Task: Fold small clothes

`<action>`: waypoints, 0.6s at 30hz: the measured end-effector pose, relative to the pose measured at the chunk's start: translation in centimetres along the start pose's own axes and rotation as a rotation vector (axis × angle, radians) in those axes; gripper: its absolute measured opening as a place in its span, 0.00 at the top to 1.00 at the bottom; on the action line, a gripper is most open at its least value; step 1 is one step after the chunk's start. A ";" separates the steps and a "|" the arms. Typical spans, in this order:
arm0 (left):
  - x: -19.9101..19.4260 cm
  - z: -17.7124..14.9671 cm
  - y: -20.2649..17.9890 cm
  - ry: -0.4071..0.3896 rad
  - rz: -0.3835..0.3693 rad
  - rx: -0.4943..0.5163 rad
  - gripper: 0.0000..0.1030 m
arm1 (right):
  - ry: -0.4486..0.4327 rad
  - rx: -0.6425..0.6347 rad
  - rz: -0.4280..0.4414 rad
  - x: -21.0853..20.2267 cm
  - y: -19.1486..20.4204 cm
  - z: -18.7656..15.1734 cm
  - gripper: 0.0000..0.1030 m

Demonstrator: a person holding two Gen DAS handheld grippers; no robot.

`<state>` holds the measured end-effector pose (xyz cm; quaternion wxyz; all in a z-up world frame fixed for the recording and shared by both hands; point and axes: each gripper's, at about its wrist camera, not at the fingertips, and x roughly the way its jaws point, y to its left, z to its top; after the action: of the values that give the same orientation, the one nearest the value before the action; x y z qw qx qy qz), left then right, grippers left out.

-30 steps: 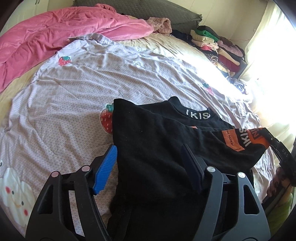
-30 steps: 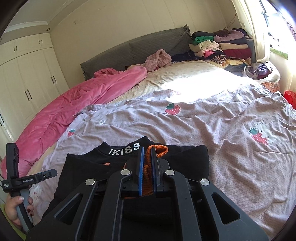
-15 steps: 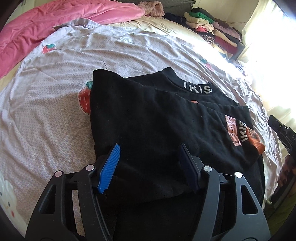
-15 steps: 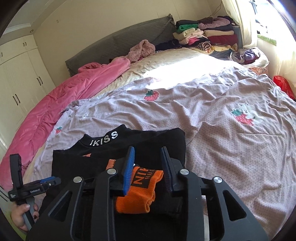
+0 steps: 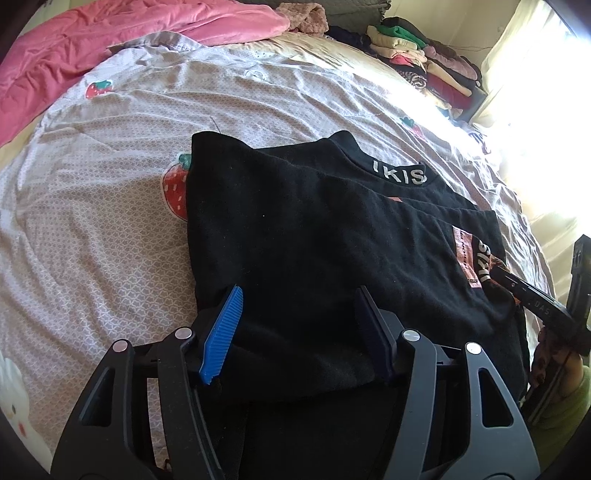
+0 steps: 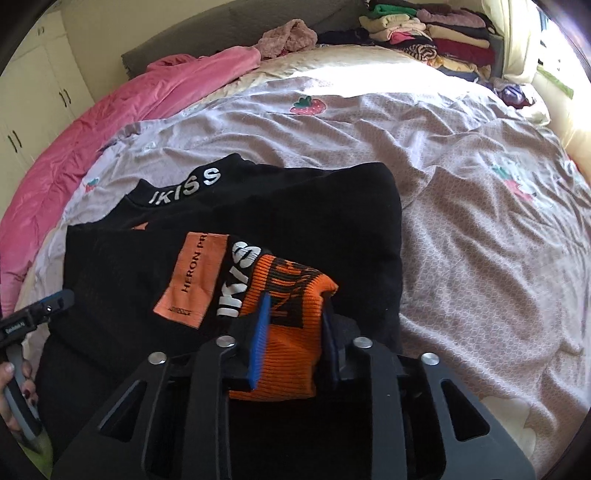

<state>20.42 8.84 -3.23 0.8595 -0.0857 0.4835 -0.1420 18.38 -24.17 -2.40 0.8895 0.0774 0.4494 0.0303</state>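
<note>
A black top (image 5: 314, 240) with "IKISS" on its collar lies folded on the bed; in the right wrist view the black top (image 6: 332, 221) has a sleeve laid across its front. My left gripper (image 5: 298, 291) rests low over the near fold. Its jaws are closing, with black cloth between them and the blue pad's face still bare. My right gripper (image 6: 295, 306) is closing on the sleeve's orange cuff (image 6: 291, 343), which fills the gap between both pads. An orange patch (image 6: 195, 277) lies just left of it.
A lilac strawberry-print sheet (image 5: 92, 221) covers the bed. A pink quilt (image 5: 129, 40) lies along the far left. Stacked folded clothes (image 6: 424, 33) sit at the far right corner, a fuzzy pink garment (image 6: 288, 35) by the headboard, white wardrobes (image 6: 22, 110) at left.
Both grippers came down toward the bed. The orange-cuffed sleeve was laid across the top. The right jaws let the cuff loose, then narrowed on it again; the left jaws narrowed a little.
</note>
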 end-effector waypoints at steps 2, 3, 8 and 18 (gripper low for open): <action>-0.1 0.0 0.0 -0.001 -0.002 0.002 0.47 | 0.009 0.005 -0.012 0.0 -0.5 -0.1 0.84; -0.1 0.0 -0.1 -0.001 -0.001 0.003 0.47 | 0.010 0.008 -0.015 -0.1 -0.7 -0.1 0.84; -0.3 -0.2 -0.2 -0.002 0.010 0.009 0.47 | -0.024 0.016 -0.022 -1.1 -0.6 0.0 0.81; -2.4 -0.9 -1.9 -0.021 0.003 0.047 0.47 | -0.091 -0.091 0.136 -4.4 3.0 -0.3 0.70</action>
<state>18.15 7.82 -1.28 0.8666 -0.0662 0.4709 -0.1513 15.54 -21.71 1.41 0.9074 0.0685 0.4004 0.1073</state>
